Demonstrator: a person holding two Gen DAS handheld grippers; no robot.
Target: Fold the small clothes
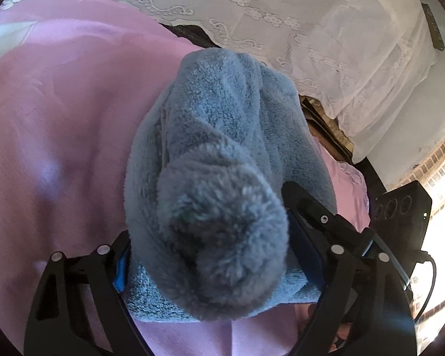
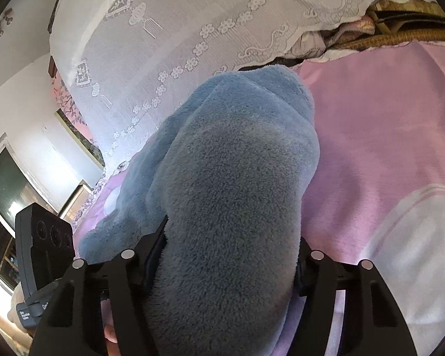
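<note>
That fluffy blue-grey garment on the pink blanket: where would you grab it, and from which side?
Grip the fluffy blue-grey garment at its near bunched edge, one gripper at each end, coming in low from the near side. The plush is thick and rolled there, so it fills the jaws. The left gripper and right gripper both straddle that edge above the pink blanket.

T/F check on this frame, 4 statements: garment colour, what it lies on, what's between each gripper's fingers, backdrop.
1. The fleece garment is blue-grey. True.
2. It lies on a green sheet. False: it lies on a pink blanket.
3. Fleece sits between the fingers of both the left gripper and the right gripper. True.
4. A bare brick wall fills the space behind the garment. False: white lace cloth hangs there.
</note>
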